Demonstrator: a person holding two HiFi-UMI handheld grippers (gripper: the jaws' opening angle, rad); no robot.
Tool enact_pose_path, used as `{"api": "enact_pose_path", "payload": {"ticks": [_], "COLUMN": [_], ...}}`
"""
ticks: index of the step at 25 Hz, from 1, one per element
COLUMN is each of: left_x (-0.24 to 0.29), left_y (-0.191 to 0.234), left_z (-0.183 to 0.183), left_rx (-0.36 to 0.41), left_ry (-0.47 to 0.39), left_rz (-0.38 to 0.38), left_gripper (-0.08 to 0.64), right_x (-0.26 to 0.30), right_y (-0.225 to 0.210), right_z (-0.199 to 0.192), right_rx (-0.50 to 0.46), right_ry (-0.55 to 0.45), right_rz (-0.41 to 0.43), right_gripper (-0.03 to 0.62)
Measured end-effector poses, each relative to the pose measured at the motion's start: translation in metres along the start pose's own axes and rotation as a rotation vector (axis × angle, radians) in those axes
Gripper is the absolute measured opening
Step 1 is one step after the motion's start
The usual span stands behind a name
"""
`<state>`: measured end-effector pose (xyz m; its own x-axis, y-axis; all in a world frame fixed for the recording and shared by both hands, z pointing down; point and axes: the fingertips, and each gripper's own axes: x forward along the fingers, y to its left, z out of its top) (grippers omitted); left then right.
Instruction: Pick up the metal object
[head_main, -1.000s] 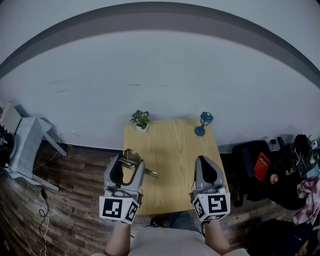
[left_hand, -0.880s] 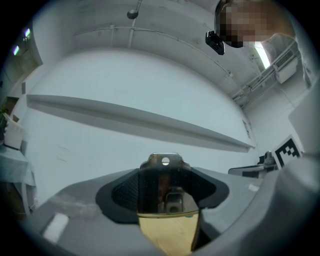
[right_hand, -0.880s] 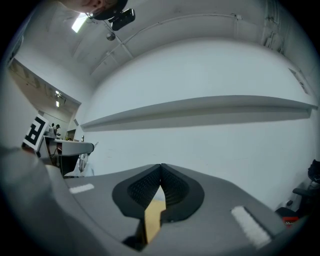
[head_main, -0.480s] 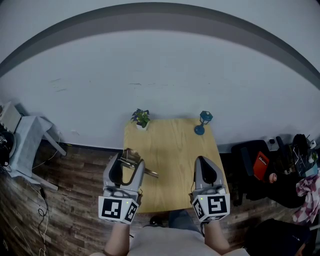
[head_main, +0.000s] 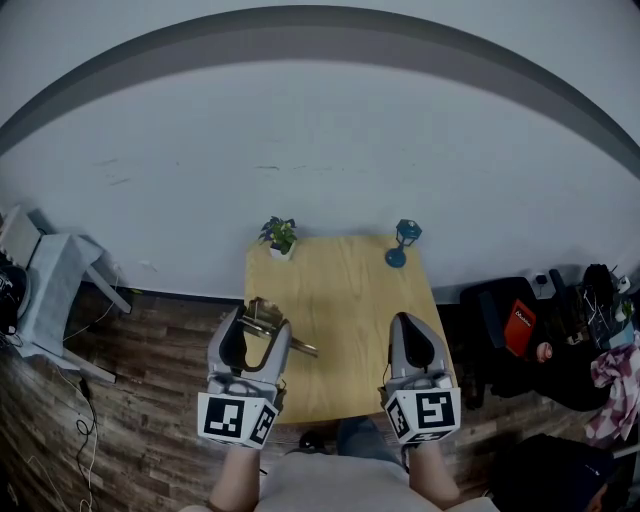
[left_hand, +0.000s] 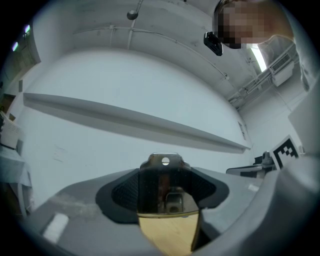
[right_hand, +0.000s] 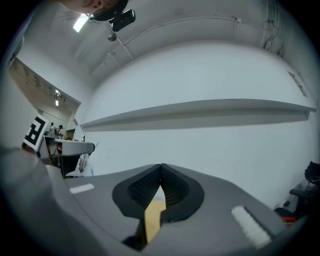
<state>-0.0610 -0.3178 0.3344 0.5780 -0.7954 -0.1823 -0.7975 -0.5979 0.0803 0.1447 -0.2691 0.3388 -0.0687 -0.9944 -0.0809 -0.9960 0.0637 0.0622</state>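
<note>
left gripper (head_main: 256, 322) jaws clamped on metal object (left_hand: 164, 186), securing the pick over table (head_main: 345, 290) | right gripper (head_main: 411, 326) jaws together, unneeded

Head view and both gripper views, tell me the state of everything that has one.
left gripper, shut on the metal object.
metal object, clamped between the left jaws.
right gripper, shut, empty.
potted plant, upright on the table.
blue ornament, upright.

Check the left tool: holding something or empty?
Holding: the left tool has black ribbed pads pressed on both sides of a shiny flat metal plate.
</note>
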Motion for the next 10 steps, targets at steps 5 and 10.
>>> {"api": "enact_pose_path", "payload": {"ticks": [5,10], "left_x": [0.0009,0.0015], "left_y": [-0.0008,0.0003], "left_z": [-0.0002,-0.0005], "left_rx": [-0.004,-0.005], "left_ry": [0.0,0.002], "left_rz": [-0.005,-0.008], "left_gripper": [0.301,0.301], "right_x": [-0.0011,-0.0007], "right_y": [-0.0014,-0.0013], "right_z": [0.0008,0.0026], "right_rx": [-0.001,-0.001], "right_ry": [0.0,-0.002], "right_rz": [-0.009,-0.014], "right_gripper": [0.002,0.002]}}
